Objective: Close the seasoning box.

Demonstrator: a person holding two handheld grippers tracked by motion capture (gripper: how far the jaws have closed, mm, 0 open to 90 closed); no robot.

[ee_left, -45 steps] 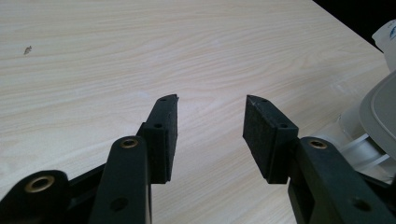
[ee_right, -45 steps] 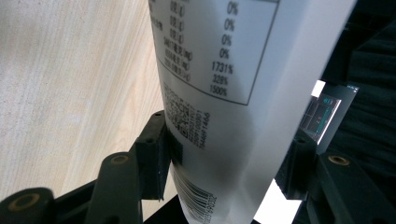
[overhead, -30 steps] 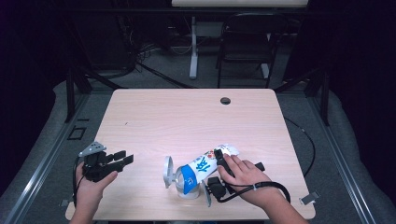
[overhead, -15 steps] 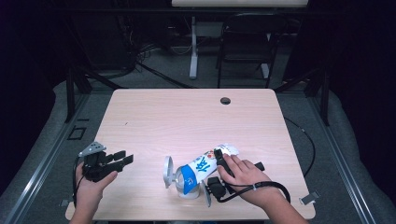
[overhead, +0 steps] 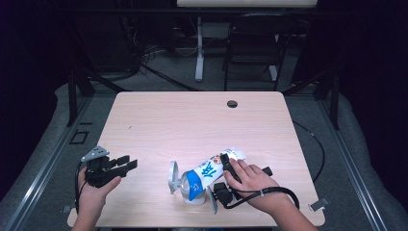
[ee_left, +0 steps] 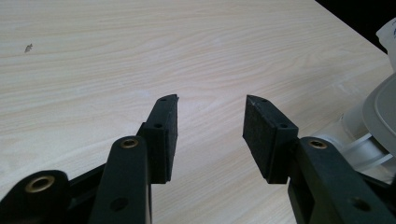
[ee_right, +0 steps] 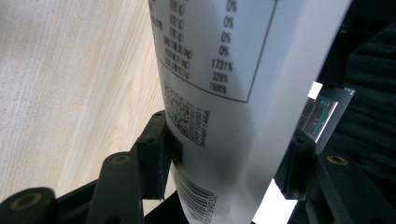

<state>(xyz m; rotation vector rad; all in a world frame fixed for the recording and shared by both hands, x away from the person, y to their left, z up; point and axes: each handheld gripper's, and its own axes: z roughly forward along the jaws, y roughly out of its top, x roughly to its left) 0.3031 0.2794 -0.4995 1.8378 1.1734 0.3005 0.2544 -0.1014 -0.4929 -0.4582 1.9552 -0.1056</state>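
On the tabletop (overhead: 192, 120), the left gripper (overhead: 126, 164) rests near the front left corner, fingers spread with nothing between them. Right of it, the right gripper (ee_right: 224, 154) pinches a white-and-blue pouch (overhead: 209, 172) lying near the front edge.

- The pouch (overhead: 211, 172) lies on its side on the table (overhead: 192, 125), near the front edge, right of centre.
- The right gripper (overhead: 224, 169) sits across the pouch, a jaw on each side.
- The left gripper (overhead: 129, 162) is well apart, at the front-left corner.
- A round hole (overhead: 232, 103) sits far back, behind the pouch.
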